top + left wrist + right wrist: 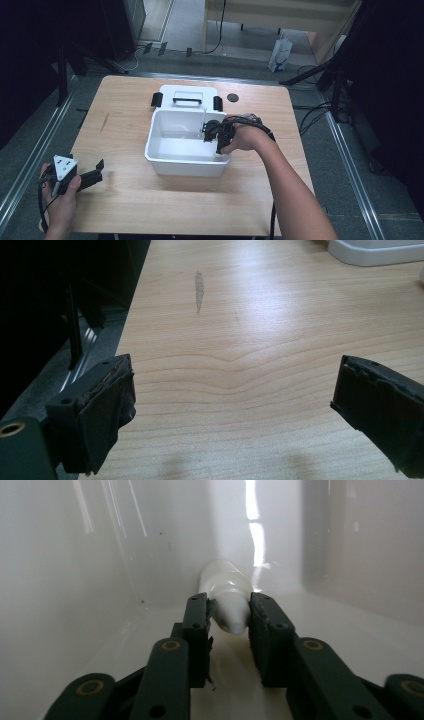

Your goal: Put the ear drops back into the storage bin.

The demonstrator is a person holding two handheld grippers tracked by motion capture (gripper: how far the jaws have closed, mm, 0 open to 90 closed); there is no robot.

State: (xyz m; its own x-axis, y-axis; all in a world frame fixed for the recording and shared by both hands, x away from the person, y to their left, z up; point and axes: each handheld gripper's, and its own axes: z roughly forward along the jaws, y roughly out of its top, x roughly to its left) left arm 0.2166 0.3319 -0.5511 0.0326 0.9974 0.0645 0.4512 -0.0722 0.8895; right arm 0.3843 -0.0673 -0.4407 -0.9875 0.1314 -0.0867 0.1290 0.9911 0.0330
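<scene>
White plastic piece (227, 602) is lying inside the bin (165, 160), with the right hand-held gripper (218, 145) clamping it; lifting out is remaining. Left hand-held gripper (235, 405) is idling wide open over the desk (260, 330).

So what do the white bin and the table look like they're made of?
The bin looks like glossy white plastic: its inside walls throw bright streaks of light in the right gripper view. The table looks like pale wood or a wood-look laminate, with grain lines and a soft sheen.
</scene>
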